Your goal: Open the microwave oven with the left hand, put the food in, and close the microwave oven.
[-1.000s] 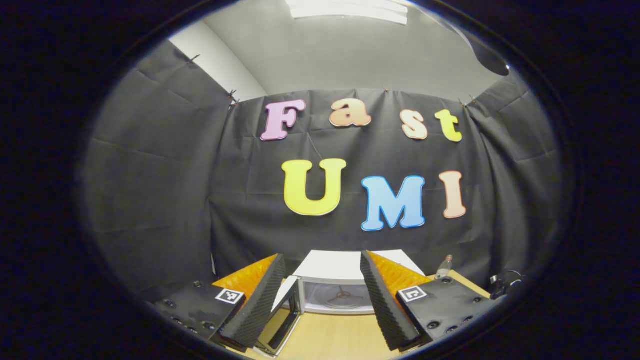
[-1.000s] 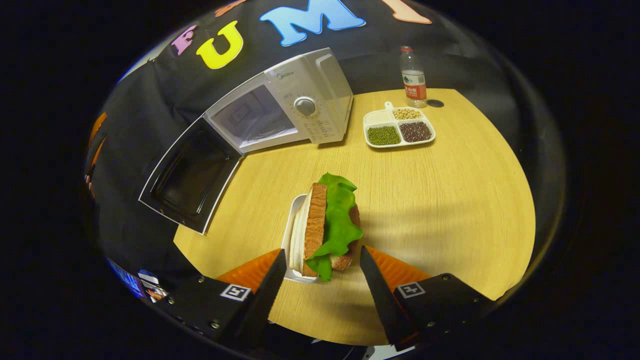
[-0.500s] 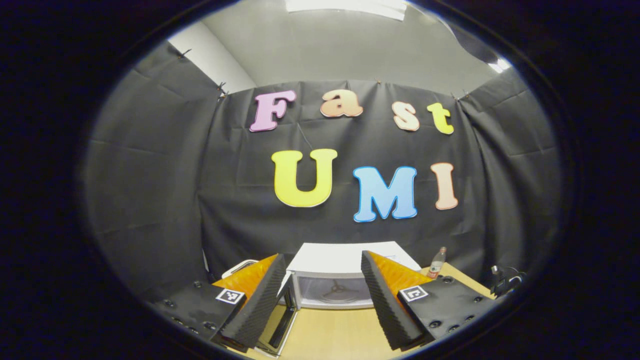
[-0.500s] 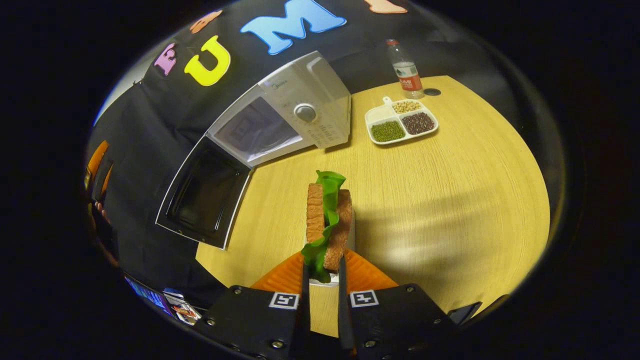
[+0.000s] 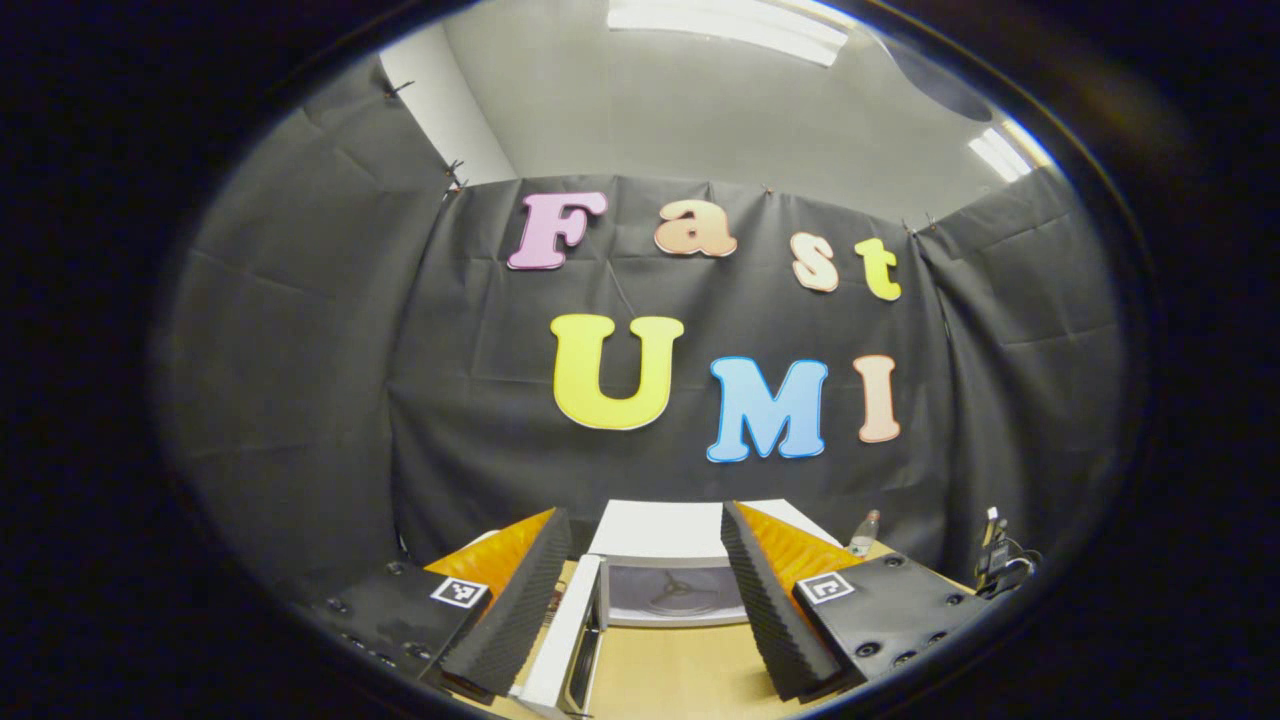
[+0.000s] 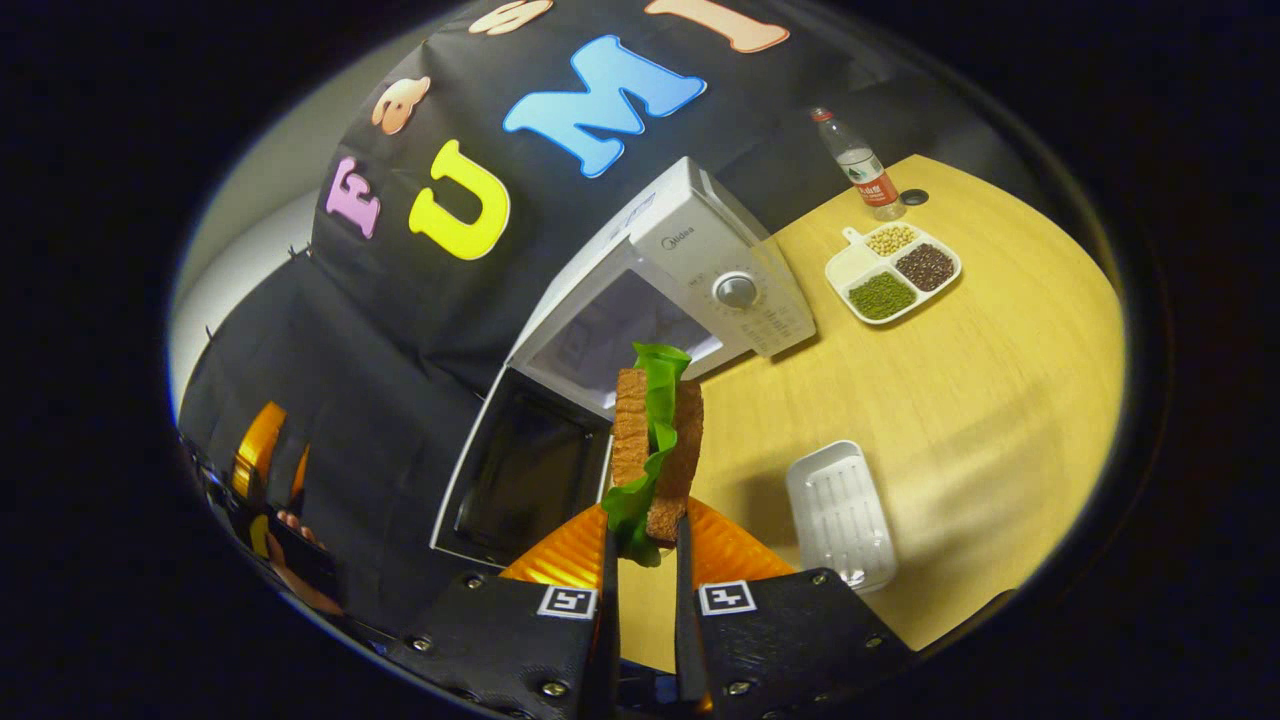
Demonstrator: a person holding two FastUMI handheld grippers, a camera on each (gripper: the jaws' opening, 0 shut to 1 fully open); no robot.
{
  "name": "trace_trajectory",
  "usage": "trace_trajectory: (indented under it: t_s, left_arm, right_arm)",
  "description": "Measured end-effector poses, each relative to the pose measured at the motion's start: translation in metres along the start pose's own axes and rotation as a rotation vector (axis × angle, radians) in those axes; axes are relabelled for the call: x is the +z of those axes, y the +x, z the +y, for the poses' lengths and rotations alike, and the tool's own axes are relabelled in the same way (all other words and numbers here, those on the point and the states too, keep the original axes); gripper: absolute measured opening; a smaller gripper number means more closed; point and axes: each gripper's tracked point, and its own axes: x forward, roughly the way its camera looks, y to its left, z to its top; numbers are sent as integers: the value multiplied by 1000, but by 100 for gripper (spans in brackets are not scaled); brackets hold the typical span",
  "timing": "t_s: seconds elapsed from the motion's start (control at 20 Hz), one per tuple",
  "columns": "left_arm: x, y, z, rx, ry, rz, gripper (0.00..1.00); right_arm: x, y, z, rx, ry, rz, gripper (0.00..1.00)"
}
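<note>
- Pinching a brown-bread sandwich with a green lettuce leaf (image 6: 655,440), the right gripper (image 6: 645,590) has both fingers pressed on its lower end, holding it off the light wooden table (image 6: 1000,380)
- White box-shaped microwave oven (image 6: 700,250) stands ahead, door (image 6: 520,470) swung wide; its front carries a brand word too small for me to make out
- Empty white ribbed plastic tray (image 6: 840,510) lies on the table beside the gripper
- Left gripper (image 5: 645,590) is spread apart, gripping nothing, facing the oven (image 5: 670,560)
- Clear bottle with red label (image 6: 860,165), writing illegible
</note>
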Motion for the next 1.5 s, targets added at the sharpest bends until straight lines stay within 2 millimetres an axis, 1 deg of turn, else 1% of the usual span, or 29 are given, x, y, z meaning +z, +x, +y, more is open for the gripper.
trace_trajectory:
  t_s: [0.05,0.1,0.15,0.2,0.25,0.35,0.4,0.45,0.55,0.6,0.65,0.7,0.8,0.95,1.05,1.1,1.25,1.3,1.4,1.5]
  left_arm:
    - [4,-2,8,0,4,-6,96]
    - [7,-6,16,1,7,-12,98]
    - [9,-9,23,3,9,-17,95]
    - [12,-14,29,6,9,-22,97]
    - [14,-18,35,9,8,-26,96]
    - [15,-26,47,22,14,-31,97]
    - [15,-30,50,28,20,-29,96]
    - [14,-32,52,33,27,-25,97]
    - [14,-35,56,45,39,-23,95]
    - [14,-36,58,54,37,-24,97]
    - [14,-37,60,65,35,-21,97]
    - [13,-37,62,75,32,-17,96]
    - [16,-39,65,96,36,-23,97]
    - [13,-39,70,125,45,-12,97]
    - [12,-40,78,154,48,-8,96]
    - [10,-42,82,163,43,-2,97]
    - [8,-40,91,195,48,7,95]
    - [8,-41,94,202,51,12,96]
    - [6,-39,100,216,54,19,98]
    - [4,-38,108,236,62,25,97]
  right_arm:
    - [1,5,13,27,24,-19,23]
    - [4,11,26,55,49,-37,23]
    - [7,16,36,80,76,-57,22]
    - [10,24,45,98,103,-72,23]
    - [13,31,53,116,131,-90,22]
    - [23,46,65,144,196,-126,22]
    - [28,56,69,153,228,-141,22]
    - [31,64,72,158,259,-153,22]
    - [37,86,74,163,302,-166,22]
    - [40,96,75,166,317,-169,22]
    - [41,106,74,163,333,-167,22]
    - [43,116,72,158,349,-167,22]
    - [45,137,67,143,369,-165,22]
    - [51,167,65,129,404,-169,22]
    - [55,186,59,110,425,-188,23]
    - [59,195,57,106,441,-202,22]
    - [69,220,50,94,502,-245,23]
    - [71,228,48,84,519,-255,23]
    - [76,241,43,76,557,-277,23]
    - [79,254,39,59,579,-298,22]
